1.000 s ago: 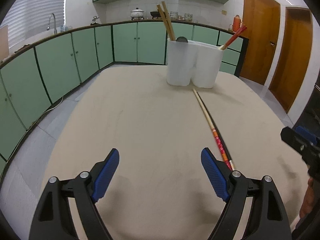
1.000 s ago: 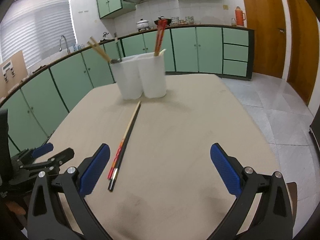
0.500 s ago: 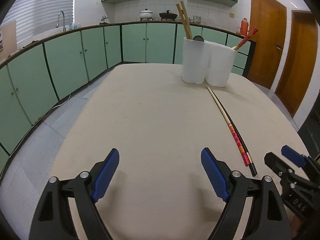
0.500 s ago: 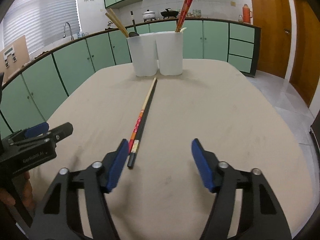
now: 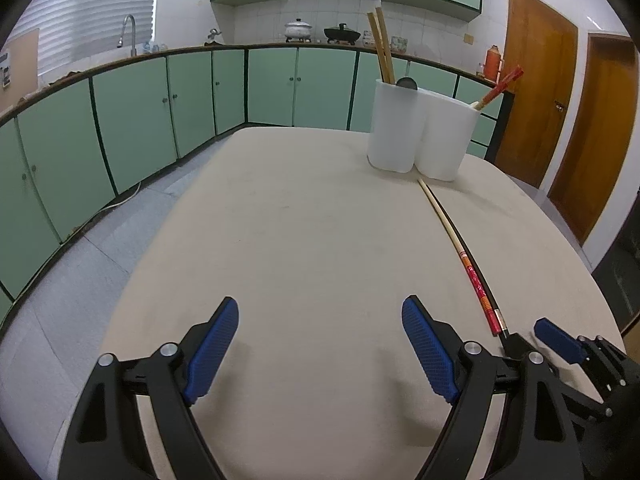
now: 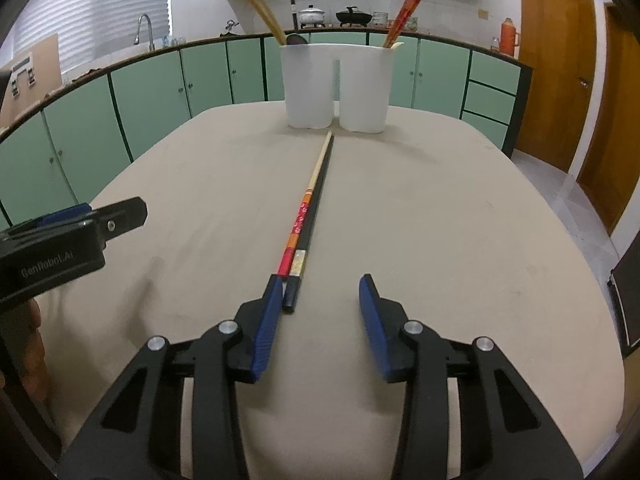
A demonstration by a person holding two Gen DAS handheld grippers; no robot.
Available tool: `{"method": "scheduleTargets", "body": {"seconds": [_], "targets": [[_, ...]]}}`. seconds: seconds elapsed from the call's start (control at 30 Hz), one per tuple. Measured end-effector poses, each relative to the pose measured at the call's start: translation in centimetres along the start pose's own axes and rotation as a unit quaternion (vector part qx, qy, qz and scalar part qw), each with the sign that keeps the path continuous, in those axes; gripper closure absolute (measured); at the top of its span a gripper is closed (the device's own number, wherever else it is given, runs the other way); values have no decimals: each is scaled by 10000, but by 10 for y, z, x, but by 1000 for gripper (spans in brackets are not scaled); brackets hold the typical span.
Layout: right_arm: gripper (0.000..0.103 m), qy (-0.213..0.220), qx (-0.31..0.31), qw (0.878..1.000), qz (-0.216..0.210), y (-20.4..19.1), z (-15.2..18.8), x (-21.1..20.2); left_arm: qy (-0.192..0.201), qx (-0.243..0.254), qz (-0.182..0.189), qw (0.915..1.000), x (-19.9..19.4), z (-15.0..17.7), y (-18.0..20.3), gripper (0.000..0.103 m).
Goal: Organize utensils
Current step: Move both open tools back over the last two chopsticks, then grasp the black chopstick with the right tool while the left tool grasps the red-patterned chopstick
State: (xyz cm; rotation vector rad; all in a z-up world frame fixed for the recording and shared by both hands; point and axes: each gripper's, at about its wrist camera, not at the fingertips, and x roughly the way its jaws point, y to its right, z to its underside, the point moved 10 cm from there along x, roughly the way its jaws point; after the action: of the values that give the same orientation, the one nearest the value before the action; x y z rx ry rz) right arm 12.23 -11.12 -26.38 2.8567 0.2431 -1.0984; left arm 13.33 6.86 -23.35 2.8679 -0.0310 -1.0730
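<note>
Right gripper [image 6: 322,298] jaws just been closing, not yet pinching – black and red-patterned chopsticks [image 6: 306,222] on beige table [image 6: 440,216] run to 12 o'clock; left gripper [image 5: 318,346] spread, empty.

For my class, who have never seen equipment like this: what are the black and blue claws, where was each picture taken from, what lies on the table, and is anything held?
A person holds a two-finger gripper in each hand; each carries a camera looking along its fingers. One view shows the left gripper, wide open and empty. The other shows the right gripper, whose jaws have just been closing around the near ends of two chopsticks, one red-patterned, one black, not yet gripped. Both lie on the beige table, pointing at a white utensil holder.
</note>
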Motion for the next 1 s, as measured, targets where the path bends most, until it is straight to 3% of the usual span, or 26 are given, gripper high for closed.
{"method": "scheduleTargets", "body": {"seconds": [0.17, 0.23, 0.33, 0.9, 1.0], "targets": [[78, -121, -21, 9999, -83, -1, 1, 5, 19, 18, -3, 10000, 0, 0, 1, 21], [89, -141, -27, 9998, -159, -2, 1, 5, 11, 22, -5, 10000, 0, 1, 2, 21], [97, -172, 17, 9996, -240, 0, 1, 5, 4, 63, 11, 10000, 0, 1, 6, 21], [97, -60, 967, 9952, 116, 89, 0, -4, -115, 436, 396, 9982, 9, 8, 86, 21], [97, 3, 1001, 9949, 158, 97, -2, -6, -229, 472, 456, 9976, 16, 14, 99, 28]]}}
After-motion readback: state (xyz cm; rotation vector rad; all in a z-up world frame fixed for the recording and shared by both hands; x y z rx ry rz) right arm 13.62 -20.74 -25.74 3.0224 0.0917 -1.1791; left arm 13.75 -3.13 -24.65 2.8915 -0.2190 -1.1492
